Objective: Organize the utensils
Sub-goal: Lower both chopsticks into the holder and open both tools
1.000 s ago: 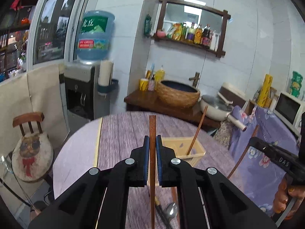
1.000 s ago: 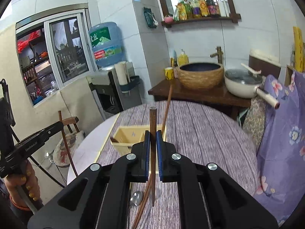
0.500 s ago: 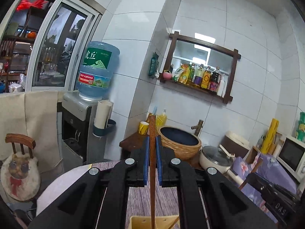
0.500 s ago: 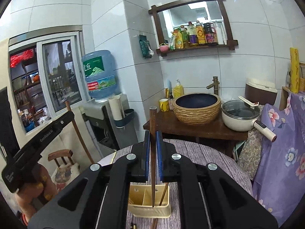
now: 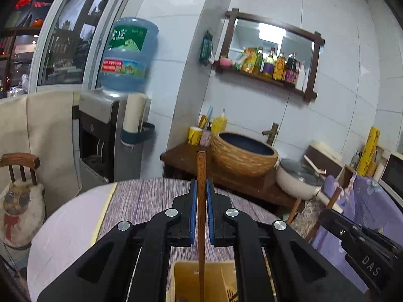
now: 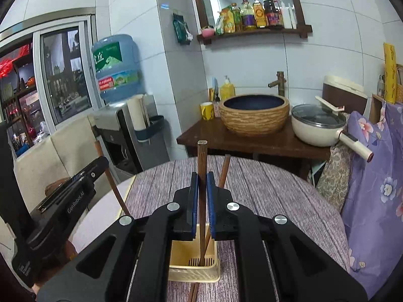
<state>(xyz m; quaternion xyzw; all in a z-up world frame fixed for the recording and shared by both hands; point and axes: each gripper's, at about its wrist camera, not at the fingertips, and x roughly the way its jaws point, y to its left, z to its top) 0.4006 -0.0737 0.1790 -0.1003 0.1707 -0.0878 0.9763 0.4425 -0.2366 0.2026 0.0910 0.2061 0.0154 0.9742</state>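
Note:
My left gripper [image 5: 201,188] is shut on a brown wooden chopstick [image 5: 201,166], held upright, its lower end reaching down into the yellow utensil holder [image 5: 186,279] just below. My right gripper [image 6: 202,181] is shut on another brown chopstick [image 6: 202,156], also upright, its tip down inside the same yellow holder [image 6: 191,269]. A third chopstick [image 6: 224,168] leans in the holder behind it. The left gripper also shows at the left of the right wrist view [image 6: 75,188]; the right gripper shows at the right of the left wrist view [image 5: 352,236].
The holder stands on a round table with a purple wood-grain cloth [image 6: 264,191]. Behind it are a dark wooden counter [image 6: 252,141] with a woven basin [image 6: 254,113] and a white pot [image 6: 317,125]. A water dispenser [image 5: 100,130] and a small chair [image 5: 20,188] stand at the left.
Both grippers first tilted up, then came down and closer over the yellow holder. The chopsticks' lower ends now reach into it. Both stay shut on their chopsticks.

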